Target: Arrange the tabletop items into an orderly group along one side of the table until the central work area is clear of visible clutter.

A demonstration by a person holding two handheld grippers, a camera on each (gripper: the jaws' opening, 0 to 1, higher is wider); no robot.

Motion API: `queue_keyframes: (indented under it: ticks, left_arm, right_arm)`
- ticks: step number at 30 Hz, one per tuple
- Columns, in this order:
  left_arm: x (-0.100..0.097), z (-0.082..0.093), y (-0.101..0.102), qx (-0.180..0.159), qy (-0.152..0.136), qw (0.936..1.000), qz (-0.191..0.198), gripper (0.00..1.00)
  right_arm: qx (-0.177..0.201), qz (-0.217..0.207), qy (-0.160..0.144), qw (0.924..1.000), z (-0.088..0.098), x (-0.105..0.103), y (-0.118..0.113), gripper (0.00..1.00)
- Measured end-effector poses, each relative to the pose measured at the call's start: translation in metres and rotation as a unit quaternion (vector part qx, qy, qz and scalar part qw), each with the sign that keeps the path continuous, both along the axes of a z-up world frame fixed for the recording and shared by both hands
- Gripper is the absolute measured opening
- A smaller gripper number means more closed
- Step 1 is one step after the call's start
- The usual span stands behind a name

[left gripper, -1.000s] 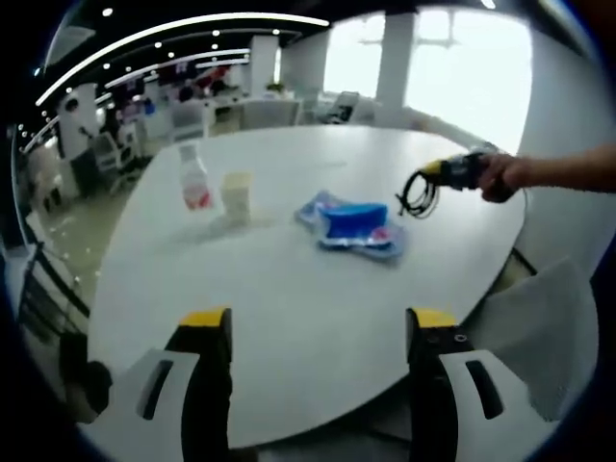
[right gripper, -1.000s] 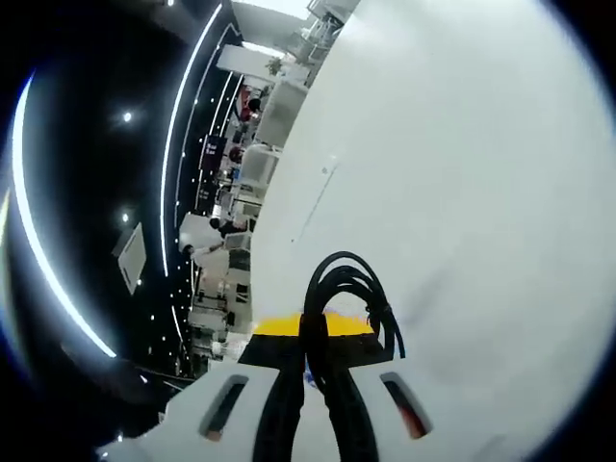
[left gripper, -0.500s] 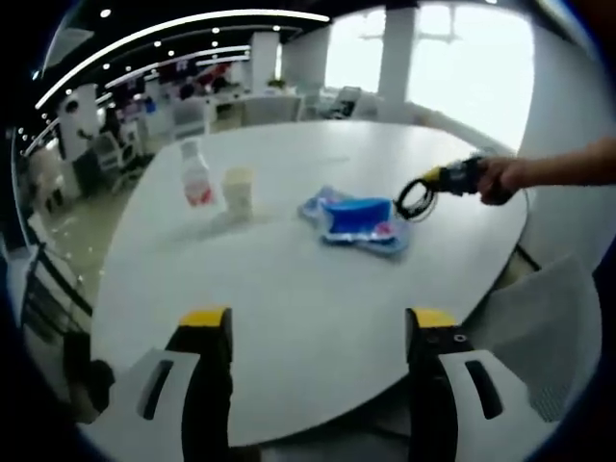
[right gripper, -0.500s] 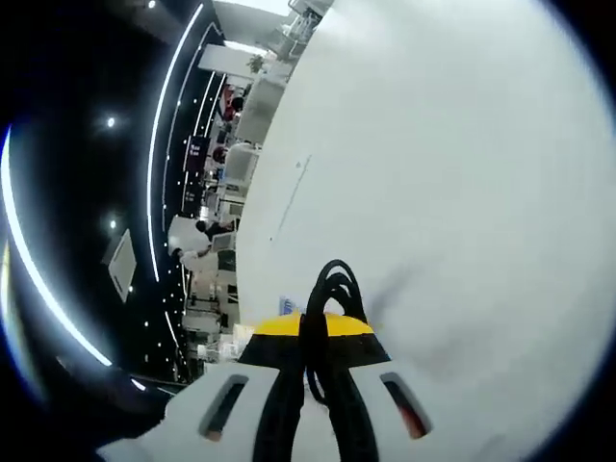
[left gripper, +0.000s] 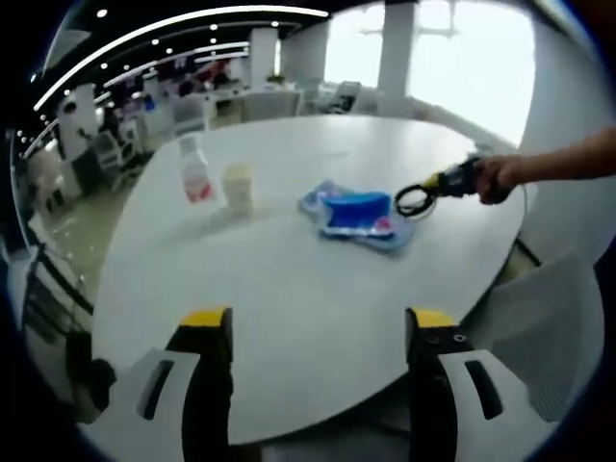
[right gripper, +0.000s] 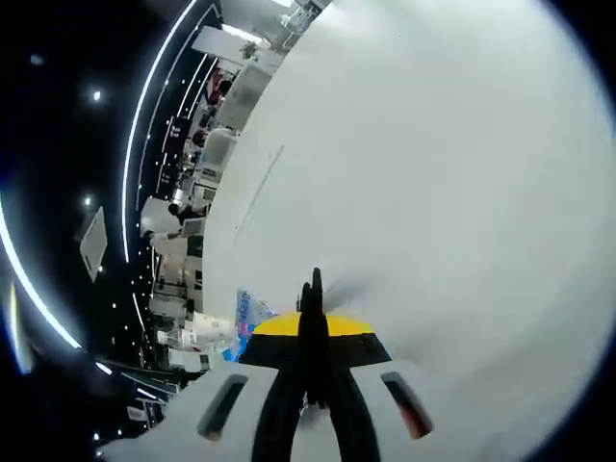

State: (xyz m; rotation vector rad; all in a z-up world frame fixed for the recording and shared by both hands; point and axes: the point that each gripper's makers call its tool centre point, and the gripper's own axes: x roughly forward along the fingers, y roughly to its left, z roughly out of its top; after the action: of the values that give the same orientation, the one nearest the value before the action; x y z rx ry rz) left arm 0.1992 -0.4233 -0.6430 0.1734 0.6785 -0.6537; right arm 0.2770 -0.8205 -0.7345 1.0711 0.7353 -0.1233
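Tabletop items sat spread across a white round table (left gripper: 289, 289) in an open office: a small clear bottle (left gripper: 195, 179) with a red label stood upright near the far left side, with a pale cup-like container (left gripper: 238, 187) just beside it on its right. Nearer the middle, a blue pouch (left gripper: 356, 214) lay flat on the tabletop. Just to the right of the pouch, a coiled black cable (left gripper: 414, 199) hung low over the table, gripped by the right gripper (left gripper: 445, 183), which reached in from the right side of the left gripper view at the end of a person's hand (left gripper: 497, 178). In the right gripper view, that gripper's yellow-tipped jaws were closed on the black cable (right gripper: 313, 318), which rose edge-on between them against the white tabletop; a sliver of the blue pouch (right gripper: 245, 316) showed just left of the jaws. The left gripper (left gripper: 313, 332) hovered at the near edge of the table, its jaws well apart and holding nothing.
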Motion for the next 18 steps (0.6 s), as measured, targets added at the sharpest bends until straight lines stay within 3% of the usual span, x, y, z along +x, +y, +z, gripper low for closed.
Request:
queue_keyframes:
  ticks: [10, 18]
  left_arm:
    - [0.002, -0.002, 0.003, 0.004, 0.001, 1.0, 0.006, 0.7]
    - [0.0, -0.003, 0.0, 0.004, 0.004, 1.0, 0.001, 0.7]
  right_arm:
    - [-0.021, 0.011, 0.026, 0.9994, -0.014, -0.009, -0.003, 0.07]
    - [-0.012, 0.004, 0.035, 0.9993, -0.02, -0.012, -0.006, 0.09]
